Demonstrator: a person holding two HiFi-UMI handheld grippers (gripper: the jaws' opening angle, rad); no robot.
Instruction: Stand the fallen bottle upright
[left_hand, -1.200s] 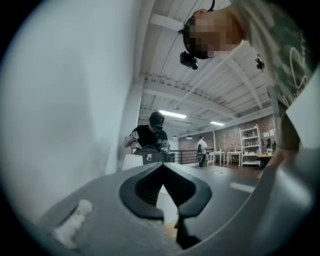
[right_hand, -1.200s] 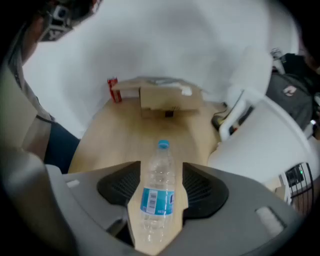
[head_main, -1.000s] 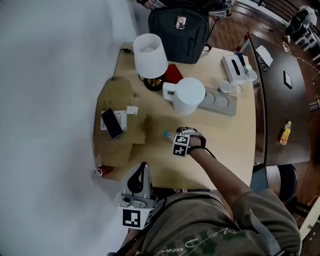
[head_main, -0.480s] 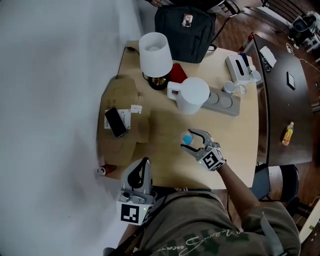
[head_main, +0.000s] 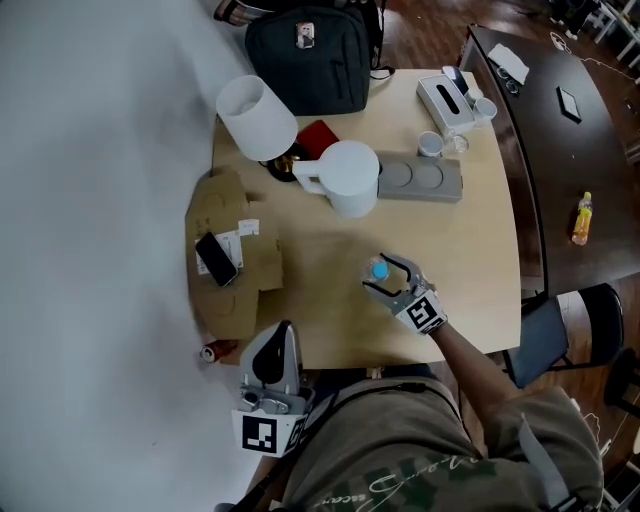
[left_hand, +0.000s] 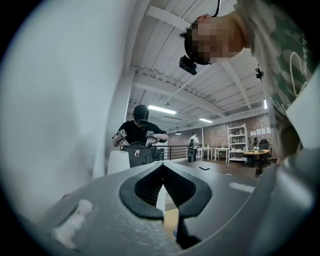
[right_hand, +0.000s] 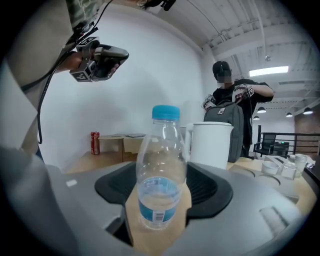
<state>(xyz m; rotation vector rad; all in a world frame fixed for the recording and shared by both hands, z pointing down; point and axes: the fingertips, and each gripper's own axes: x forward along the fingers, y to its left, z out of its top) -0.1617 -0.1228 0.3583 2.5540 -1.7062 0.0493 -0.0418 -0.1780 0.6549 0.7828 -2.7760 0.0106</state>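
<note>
Light wooden desk (head_main: 470, 250), crowded along far and left edges. Far-left corner: white cylindrical lamp shade (head_main: 256, 117) w/ a flat red item (head_main: 318, 138) just beside its base. Black fabric backpack (head_main: 305, 55) sits at the far edge; a second person (right_hand: 235, 95) stands behind it, hands on top. Mid-desk, toward the far edge: white jug with a handle (head_main: 348, 178), right next to a long grey tray with round recesses (head_main: 425, 180). Far-right corner: white tissue box (head_main: 447, 98) and small cups (head_main: 430, 145). Left edge: brown cardboard box (head_main: 235, 300) w/ a black phone (head_main: 216, 259) on top. Red drinks can (head_main: 212, 351) stands off the near-left corner.

Clear plastic bottle with a blue cap (right_hand: 161, 170): upright, a little water in the bottom, toward the near edge, right of centre. The jug is its closest neighbour, on the far side and apart from it; in the right gripper view it shows directly behind the bottle.

Right gripper (head_main: 386, 272): jaws spread wide, one black pad against each side of the bottle's lower body, pinching it. Can't tell if the base sits on the desk.

Left gripper (head_main: 286, 332): jaw tips pressed together, nothing btw them; held at the near edge, close to the body, pointing across the desk toward the lamp shade.
</note>
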